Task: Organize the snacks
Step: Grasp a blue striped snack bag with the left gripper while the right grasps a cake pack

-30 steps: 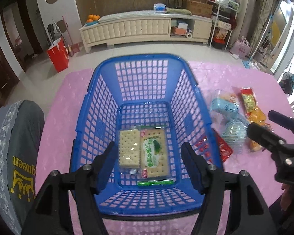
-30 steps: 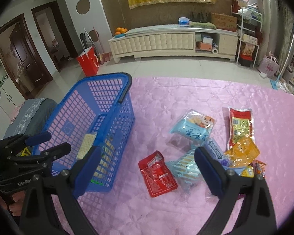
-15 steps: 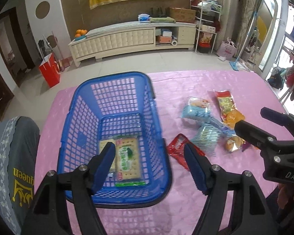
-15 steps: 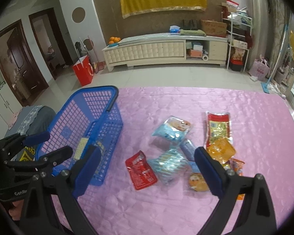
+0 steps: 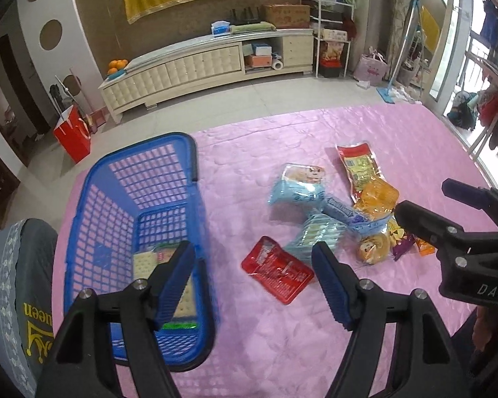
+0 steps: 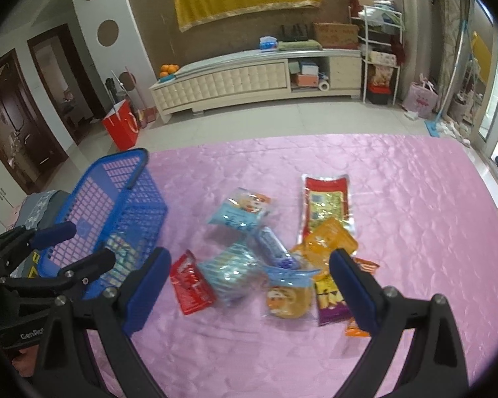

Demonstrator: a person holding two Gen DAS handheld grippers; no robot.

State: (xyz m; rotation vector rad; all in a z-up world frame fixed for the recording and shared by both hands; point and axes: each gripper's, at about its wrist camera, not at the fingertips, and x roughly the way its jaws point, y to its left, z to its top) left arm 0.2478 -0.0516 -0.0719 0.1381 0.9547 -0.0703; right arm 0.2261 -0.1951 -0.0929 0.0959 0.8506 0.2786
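well, both claws (image 5: 254, 280) (image 6: 249, 287) gape, empty.

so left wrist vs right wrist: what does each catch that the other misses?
Left wrist only: down into the basket, with the cracker pack on its floor. Right wrist only: the purple pack in full, plus an orange one behind the finger. Both: red pack, blue bags, pink cloth, both tongs open.

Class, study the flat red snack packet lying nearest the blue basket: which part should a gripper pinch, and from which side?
Probably the red packet's basket-side edge, approached from above. It lies flat on the pink cloth, and its far corner touches the striped blue packet, so the basket-facing side is freest.
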